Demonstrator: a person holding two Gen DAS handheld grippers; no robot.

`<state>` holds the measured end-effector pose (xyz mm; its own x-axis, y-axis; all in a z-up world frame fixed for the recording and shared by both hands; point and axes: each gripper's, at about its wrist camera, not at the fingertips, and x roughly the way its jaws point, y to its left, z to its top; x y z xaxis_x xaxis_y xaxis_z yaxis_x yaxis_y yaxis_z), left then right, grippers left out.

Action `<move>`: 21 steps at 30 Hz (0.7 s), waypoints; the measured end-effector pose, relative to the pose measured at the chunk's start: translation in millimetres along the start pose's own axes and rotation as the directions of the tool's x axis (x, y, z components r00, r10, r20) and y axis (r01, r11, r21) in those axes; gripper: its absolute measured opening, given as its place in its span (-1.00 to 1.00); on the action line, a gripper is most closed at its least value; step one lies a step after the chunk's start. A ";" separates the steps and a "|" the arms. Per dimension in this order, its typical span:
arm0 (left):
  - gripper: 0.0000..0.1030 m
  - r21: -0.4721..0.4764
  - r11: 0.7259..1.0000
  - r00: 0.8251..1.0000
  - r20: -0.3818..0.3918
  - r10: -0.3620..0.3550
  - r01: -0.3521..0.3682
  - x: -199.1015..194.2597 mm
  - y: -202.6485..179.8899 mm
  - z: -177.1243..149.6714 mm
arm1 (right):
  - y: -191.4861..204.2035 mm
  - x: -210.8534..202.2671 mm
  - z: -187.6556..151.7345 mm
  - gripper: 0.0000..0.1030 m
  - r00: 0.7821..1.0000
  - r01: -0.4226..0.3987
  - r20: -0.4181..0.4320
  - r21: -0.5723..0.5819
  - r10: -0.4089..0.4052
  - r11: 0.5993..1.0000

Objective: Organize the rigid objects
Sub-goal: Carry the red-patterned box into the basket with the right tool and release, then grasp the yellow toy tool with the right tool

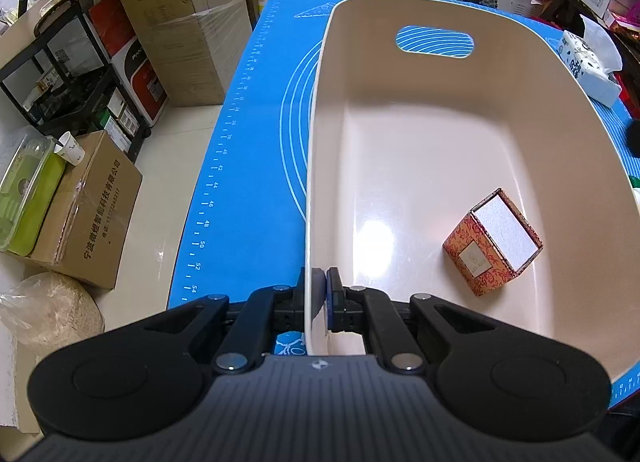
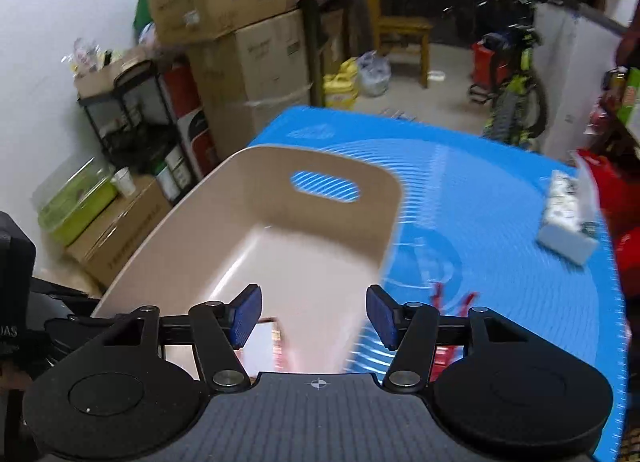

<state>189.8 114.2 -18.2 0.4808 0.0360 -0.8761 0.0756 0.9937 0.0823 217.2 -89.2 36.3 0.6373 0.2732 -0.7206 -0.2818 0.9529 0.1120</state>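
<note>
Left claw (image 1: pixel 320 282) pinches the near wall of the cream bin (image 1: pixel 400 73), one finger inside and one outside. Right claw (image 2: pixel 314 316) is spread wide with nothing between its blue pads (image 2: pixel 246 314). Inside the bin, a small red flowery box (image 1: pixel 494 242) lies tipped on the floor at about four o'clock.

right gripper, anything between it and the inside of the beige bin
Nothing visible does. The right gripper hangs open and empty above the near end of the beige bin, whose top is uncovered. Inside, only a small patterned box lies on the floor; the left gripper clamps the near rim.
</note>
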 end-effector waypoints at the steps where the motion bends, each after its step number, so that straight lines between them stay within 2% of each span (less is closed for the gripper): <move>1: -0.84 0.000 1.000 1.000 0.000 0.000 0.000 0.3 0.1 -0.1 | -7.1 -4.6 -2.4 0.32 1.000 0.013 0.005 0.005 -0.013 1.000; 5: -0.83 -0.003 1.000 1.000 0.001 0.001 -0.001 1.0 0.0 -0.3 | -36.6 -16.7 -22.6 0.32 0.998 0.069 -0.002 0.028 -0.069 0.997; 12: -0.83 0.001 1.000 1.000 0.002 0.001 -0.001 1.4 0.0 -0.8 | -87.6 -16.7 -71.6 0.32 0.982 0.166 -0.108 0.081 -0.156 0.983; 21: -0.83 0.004 1.000 1.000 0.000 0.002 -0.002 2.2 0.0 -1.7 | -109.2 -10.4 -114.2 0.32 0.964 0.175 -0.212 0.063 -0.158 0.983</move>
<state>189.4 114.4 -20.9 0.4809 0.0382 -0.8759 0.0782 0.9932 0.0863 159.4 -211.2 -46.6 0.5071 0.0851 -0.8577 -0.1207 0.9923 0.0271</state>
